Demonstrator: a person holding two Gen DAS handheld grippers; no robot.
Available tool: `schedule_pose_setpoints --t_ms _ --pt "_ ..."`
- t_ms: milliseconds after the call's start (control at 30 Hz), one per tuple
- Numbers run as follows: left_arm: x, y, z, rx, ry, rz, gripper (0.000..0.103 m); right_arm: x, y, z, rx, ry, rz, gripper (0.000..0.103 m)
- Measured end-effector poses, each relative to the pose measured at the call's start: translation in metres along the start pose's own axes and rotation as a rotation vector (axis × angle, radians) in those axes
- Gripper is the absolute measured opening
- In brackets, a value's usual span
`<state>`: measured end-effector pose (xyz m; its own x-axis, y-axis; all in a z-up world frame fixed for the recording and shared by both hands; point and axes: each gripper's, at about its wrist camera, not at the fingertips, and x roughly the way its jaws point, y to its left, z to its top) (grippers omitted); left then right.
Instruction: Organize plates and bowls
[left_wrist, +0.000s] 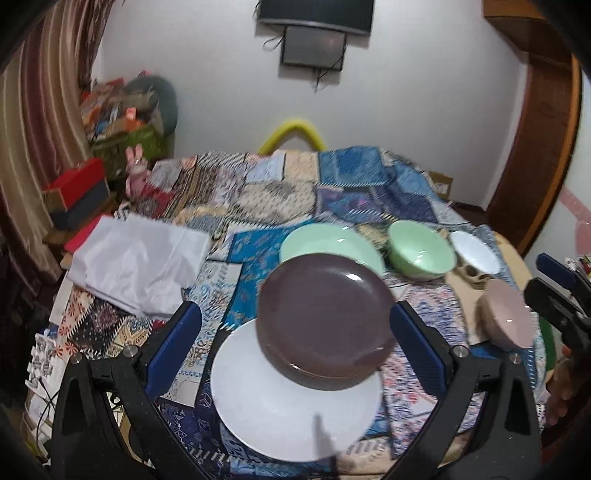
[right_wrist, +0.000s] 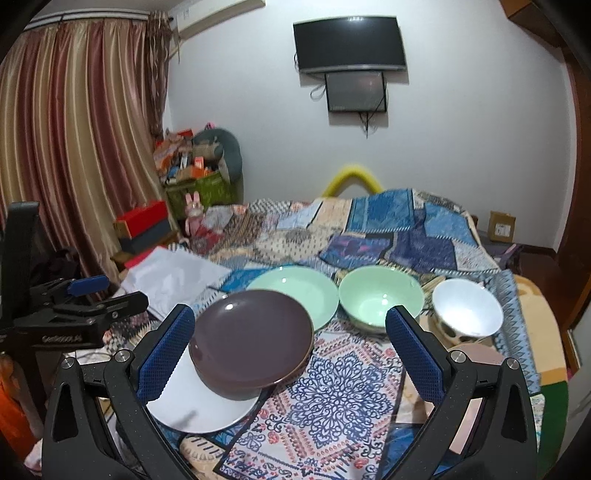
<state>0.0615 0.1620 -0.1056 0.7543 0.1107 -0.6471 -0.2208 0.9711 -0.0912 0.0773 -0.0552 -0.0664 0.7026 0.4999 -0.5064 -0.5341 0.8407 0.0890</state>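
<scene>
Both the left hand-held gripper (left_wrist: 295, 334) and right hand-held gripper (right_wrist: 290, 338) gape wide and empty above the patchwork-covered bed (right_wrist: 332, 398), where a glossy dark brown plate (left_wrist: 325, 317) rests overlapping a flat white plate (left_wrist: 280, 413).

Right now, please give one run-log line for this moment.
left gripper: open | right gripper: open | brown round plate: on white round plate
</scene>
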Motion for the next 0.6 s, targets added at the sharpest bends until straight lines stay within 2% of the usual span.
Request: schedule_pose_setpoints --t_ms 200,267,333,400,500,600 --pt "0.040 0.016 0.000 0.008 0.054 -0.002 0.101 0.042 -0.003 -0.004 0.015 0.071 -0.005 0.100" --pt "0.053 0.019 0.001 0.011 0.079 -0.006 0.089 0.056 -0.005 -0.007 0.025 0.098 -0.006 0.096" --pt "0.069 0.022 0.002 0.015 0.118 -0.024 0.087 0.073 -0.007 -0.009 0.040 0.137 -0.004 0.092" --pt "0.082 0.026 0.002 0.027 0.139 -0.034 0.082 0.086 -0.011 -0.011 0.054 0.171 0.000 0.084" --pt "0.099 0.031 0.003 0.056 0.159 -0.028 0.078 0.104 -0.014 -0.017 0.076 0.212 -0.003 0.079" --pt "0.118 0.040 0.004 0.039 0.205 -0.032 0.068 0.121 -0.017 -0.022 0.090 0.256 -0.001 0.069"
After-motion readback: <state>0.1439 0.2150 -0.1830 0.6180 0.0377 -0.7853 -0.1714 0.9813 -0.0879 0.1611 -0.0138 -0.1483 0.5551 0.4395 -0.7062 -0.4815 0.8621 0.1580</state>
